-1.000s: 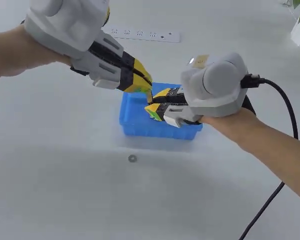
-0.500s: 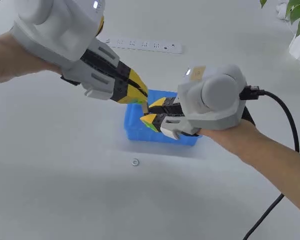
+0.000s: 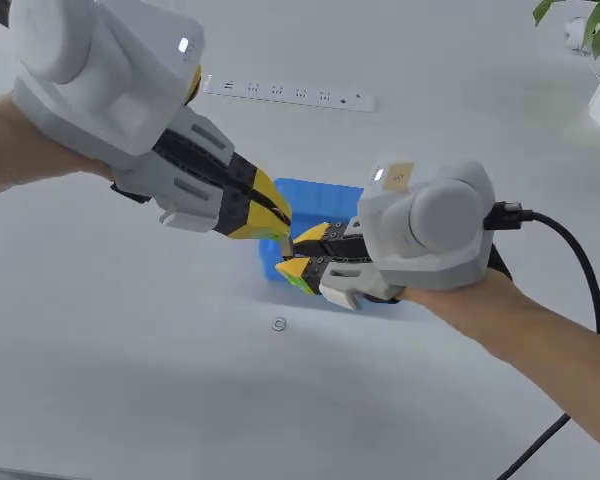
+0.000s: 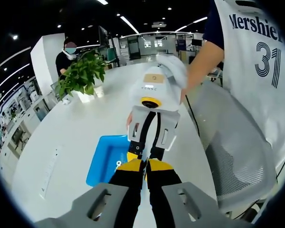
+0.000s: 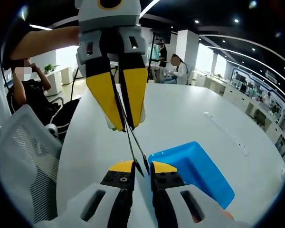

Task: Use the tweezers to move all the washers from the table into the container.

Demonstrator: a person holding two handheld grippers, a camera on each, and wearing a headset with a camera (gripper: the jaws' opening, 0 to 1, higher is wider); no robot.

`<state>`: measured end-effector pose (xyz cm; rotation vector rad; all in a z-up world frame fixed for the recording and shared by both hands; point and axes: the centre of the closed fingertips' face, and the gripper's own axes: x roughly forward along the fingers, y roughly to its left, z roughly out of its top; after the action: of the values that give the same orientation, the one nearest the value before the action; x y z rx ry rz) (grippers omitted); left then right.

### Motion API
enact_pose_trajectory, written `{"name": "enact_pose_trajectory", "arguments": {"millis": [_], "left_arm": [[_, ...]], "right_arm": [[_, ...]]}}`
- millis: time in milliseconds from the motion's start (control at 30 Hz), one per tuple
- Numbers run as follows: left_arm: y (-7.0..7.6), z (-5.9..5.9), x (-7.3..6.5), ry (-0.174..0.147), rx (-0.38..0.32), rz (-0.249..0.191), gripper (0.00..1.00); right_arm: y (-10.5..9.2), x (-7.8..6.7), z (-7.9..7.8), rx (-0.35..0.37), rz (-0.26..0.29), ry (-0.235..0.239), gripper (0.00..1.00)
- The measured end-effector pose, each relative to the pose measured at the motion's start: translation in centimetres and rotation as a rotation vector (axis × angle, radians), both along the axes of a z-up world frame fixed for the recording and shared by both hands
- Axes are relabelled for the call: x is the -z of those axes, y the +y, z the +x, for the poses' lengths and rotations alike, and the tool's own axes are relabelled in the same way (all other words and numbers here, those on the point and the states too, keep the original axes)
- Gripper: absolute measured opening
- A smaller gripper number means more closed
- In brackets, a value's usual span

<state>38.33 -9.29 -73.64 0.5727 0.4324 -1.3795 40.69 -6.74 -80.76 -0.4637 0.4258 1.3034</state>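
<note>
The washer [image 3: 279, 324] is a small silvery ring lying flat on the white worktop [image 3: 130, 380], outside the blue container [image 3: 322, 195]. It sits near your right claw [image 3: 298, 252], which is slightly spread. Your left claw [image 3: 278, 222] pinches the tweezers [image 5: 131, 147].

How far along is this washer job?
Done: pale specks in the blue container may be washers; I cannot tell. In hand: the left gripper is shut on the tweezers, whose tips sit between the jaws of the open right gripper; I see no washer on them. Left: one washer lies on the table, near the container.
</note>
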Motion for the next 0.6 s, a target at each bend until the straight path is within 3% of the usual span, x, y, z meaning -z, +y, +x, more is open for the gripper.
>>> {"name": "enact_pose_trajectory", "arguments": {"millis": [600], "left_arm": [[0.3,-1.6,2.1,0.088,-0.006,-0.034,0.07]], "right_arm": [[0.3,2.1,-2.3,-0.082,-0.017,0.062,0.14]]}}
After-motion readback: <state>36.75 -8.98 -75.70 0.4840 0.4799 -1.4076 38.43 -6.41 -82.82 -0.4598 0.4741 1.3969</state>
